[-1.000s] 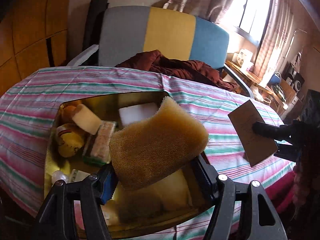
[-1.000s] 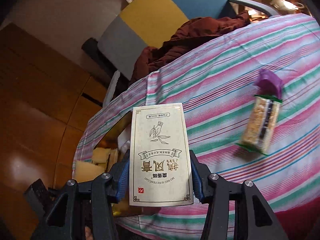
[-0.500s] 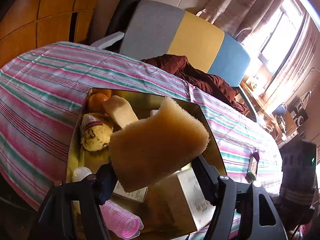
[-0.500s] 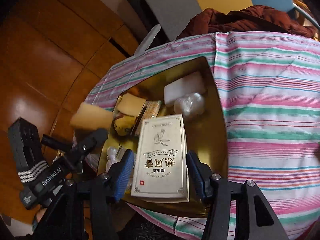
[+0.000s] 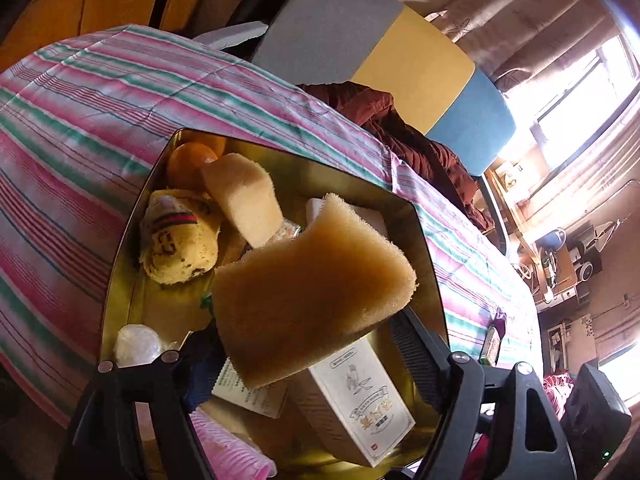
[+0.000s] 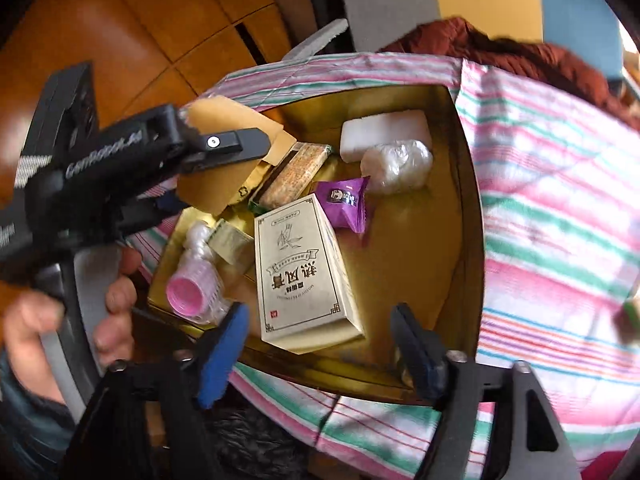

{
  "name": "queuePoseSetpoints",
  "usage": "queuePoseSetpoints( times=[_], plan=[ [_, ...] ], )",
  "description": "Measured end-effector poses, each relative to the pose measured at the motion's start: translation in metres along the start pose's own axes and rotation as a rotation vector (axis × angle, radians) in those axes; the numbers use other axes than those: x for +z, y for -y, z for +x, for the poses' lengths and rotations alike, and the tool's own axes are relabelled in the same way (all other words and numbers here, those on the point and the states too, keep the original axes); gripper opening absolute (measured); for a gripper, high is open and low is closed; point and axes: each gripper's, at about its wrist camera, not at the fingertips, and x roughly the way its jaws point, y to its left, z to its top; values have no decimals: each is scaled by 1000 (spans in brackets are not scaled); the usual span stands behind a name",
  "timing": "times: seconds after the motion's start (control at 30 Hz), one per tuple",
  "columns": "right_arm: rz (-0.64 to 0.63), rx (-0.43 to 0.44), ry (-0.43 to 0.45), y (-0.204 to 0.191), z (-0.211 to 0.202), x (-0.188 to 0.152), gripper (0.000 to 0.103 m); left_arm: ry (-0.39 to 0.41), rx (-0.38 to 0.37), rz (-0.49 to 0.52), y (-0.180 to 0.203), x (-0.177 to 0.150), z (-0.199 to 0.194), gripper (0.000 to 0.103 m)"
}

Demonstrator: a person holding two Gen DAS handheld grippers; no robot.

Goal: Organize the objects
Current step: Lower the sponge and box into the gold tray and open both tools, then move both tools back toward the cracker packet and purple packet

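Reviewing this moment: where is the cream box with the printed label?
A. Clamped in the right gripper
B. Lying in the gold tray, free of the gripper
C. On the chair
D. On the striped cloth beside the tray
B: the cream box lies inside the gold tray, with the opening right gripper not pressing on it.

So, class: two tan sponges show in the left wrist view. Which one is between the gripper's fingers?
The larger sponge, between the opening left gripper fingers, above the gold tray. The smaller sponge lies inside, beside the orange.
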Motion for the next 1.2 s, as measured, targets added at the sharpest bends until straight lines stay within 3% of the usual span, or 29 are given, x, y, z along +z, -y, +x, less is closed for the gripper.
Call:
queuePoseSetpoints(
  times=[0.1, 0.23, 0.37, 0.6, 0.7, 0.77, 0.93, 1.07, 1.2],
  plan=[
    [-33, -36, 29, -4, -3, 0, 102, -14, -5, -1, -4, 0, 0, 83],
    [-53, -79, 69, -4, -7, 2, 103, 7, -11, 6, -8, -2, -10, 90],
    [-55, -127, 135, -1, -23, 3, 103, 75, 75, 37, -11, -8, -30, 90],
    [-149, -405, 499, -15, -92, 1, 103, 248, 230, 134, -9, -11, -69, 90],
    [-155, -473, 586, -13, -101, -3, 103, 309, 262, 136, -9, -9, -85, 90],
    [-149, -486, 532, -9, -90, -3, 103, 338, 285, 164, -4, -10, -90, 90],
    [-73, -357, 368, 6, -65, 0, 103, 342, 291, 265, 21, -20, -86, 89],
    [-63, -365, 326, 11, -57, -2, 102, 307, 245, 304, 36, -28, -77, 89],
    [-51, -356, 316, 20, -56, -8, 103, 307, 244, 355, 51, -36, -73, 89]
  ],
)
